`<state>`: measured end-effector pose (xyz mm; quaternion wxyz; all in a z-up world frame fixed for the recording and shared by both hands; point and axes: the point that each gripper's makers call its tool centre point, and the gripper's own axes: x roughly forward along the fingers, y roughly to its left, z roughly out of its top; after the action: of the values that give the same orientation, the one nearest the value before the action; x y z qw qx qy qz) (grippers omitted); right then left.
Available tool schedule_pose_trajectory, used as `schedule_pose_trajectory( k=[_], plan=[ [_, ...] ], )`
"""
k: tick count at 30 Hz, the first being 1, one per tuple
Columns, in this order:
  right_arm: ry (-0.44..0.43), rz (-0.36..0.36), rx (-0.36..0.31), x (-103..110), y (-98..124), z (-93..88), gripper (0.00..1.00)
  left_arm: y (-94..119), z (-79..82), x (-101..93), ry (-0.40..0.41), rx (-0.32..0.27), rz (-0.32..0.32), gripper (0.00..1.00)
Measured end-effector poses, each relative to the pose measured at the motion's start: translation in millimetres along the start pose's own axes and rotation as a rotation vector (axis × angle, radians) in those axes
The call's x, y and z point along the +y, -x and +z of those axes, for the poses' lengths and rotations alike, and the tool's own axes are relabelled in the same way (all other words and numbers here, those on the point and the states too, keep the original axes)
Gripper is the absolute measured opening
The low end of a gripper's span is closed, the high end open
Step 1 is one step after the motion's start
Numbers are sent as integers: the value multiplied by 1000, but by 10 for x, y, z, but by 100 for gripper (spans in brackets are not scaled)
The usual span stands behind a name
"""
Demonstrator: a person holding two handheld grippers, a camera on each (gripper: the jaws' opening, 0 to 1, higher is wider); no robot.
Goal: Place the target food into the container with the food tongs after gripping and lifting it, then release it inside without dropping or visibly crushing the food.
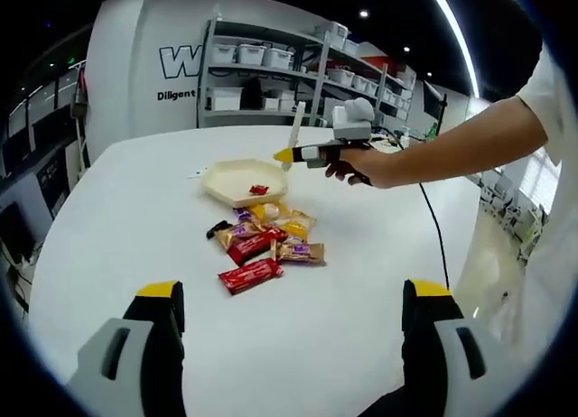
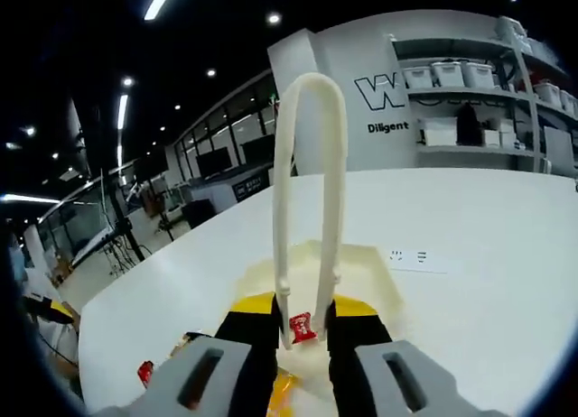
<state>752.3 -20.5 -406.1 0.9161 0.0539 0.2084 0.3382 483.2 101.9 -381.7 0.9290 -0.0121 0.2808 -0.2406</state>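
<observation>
Right claw (image 2: 302,331) is clamped on white tongs (image 2: 310,200), which arch up from its yellow tips. The tong ends pinch a small red wrapped snack (image 2: 301,328), hanging above the cream tray (image 2: 379,273). In the left gripper view the tray (image 1: 221,184) sits on the white counter (image 1: 117,218) with a red piece (image 1: 258,189) lying inside it; a loose pile of snacks (image 1: 262,241) lies just beside the tray.

Step in hand, as judged: release over the tray. Lower until the snack nearly touches the floor of the tray, then ease the squeeze slowly so the tongs spring apart without flicking it.

Snack's long axis runs roughly along the tong arms, lower end toward the tray; exact tilt is too small to tell.

Left claw (image 1: 293,300) stands wide and empty, low over the counter.
</observation>
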Motion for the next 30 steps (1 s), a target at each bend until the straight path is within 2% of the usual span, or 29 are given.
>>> schedule_pose_trajectory(
  k=[8, 21, 30],
  plan=[
    [-9, 6, 12, 72, 137, -151, 14, 23, -11, -67, -9, -3, -18, 99],
    [-15, 46, 16, 344, 320, -373, 14, 110, -13, -107, -20, -17, -27, 99],
    [1, 84, 22, 642, 512, -465, 15, 160, -97, -117, -30, 1, -27, 99]
  ],
)
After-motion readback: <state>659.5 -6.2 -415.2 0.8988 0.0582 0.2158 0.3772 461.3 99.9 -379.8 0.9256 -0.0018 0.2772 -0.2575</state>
